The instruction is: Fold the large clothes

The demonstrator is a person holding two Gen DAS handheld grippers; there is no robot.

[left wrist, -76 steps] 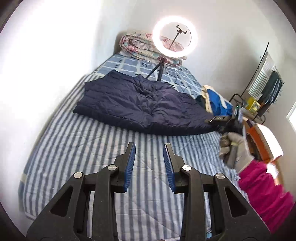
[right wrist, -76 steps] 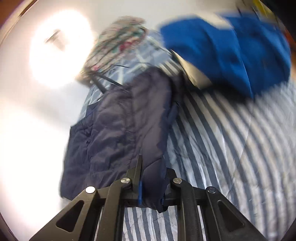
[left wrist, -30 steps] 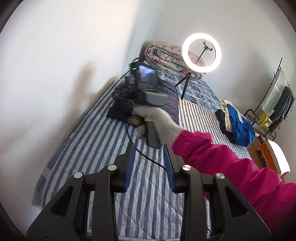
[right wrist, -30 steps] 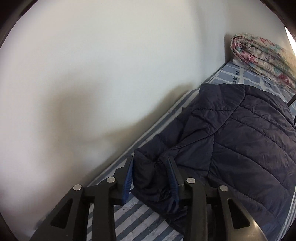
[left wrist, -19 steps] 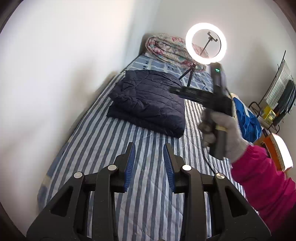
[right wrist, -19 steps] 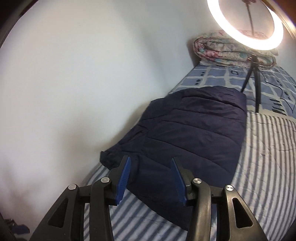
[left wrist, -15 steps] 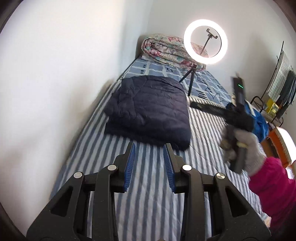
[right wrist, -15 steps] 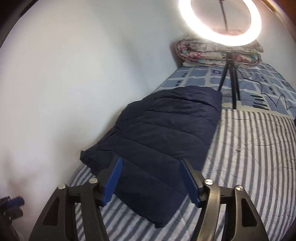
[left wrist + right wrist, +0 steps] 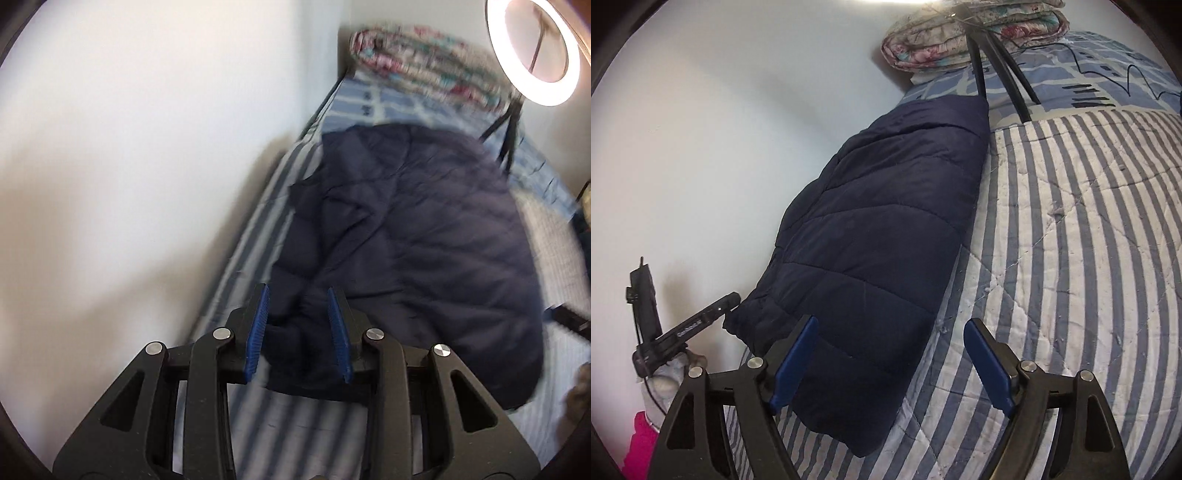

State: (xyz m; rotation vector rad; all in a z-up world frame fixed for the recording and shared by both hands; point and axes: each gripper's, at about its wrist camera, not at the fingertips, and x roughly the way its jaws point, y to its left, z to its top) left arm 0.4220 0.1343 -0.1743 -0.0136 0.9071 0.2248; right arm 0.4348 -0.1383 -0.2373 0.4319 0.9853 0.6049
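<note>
Your jacket (image 9: pixel 882 236) lies folded into a long dark navy slab on the striped bed (image 9: pixel 1071 258), hard against the wall (image 9: pixel 720 129). Its long axis runs down the length of the bed: the far end points toward the rolled floral quilt (image 9: pixel 960 35) at the head, just short of the tripod (image 9: pixel 1001 62) legs, and the near end points back at you. In the left wrist view the jacket (image 9: pixel 424 236) looks bunched and creased at its near wall-side corner, smoother across the rest; that view is blurred.

Your left gripper (image 9: pixel 300 328) is over that bunched near corner. Its blue pads stand a modest gap apart with jacket fabric seen between them, but you cannot tell whether they press on it or merely hover above.

Your right gripper (image 9: pixel 890 365) is spreading its jaws wide. The left pad sits over the jacket's near end, the right pad over bare striped bedding; nothing is pinched.

In the right wrist view your gloved left hand (image 9: pixel 670 373) shows at the lower left, by the wall. The ring light (image 9: pixel 533 51) glows beyond the jacket.
</note>
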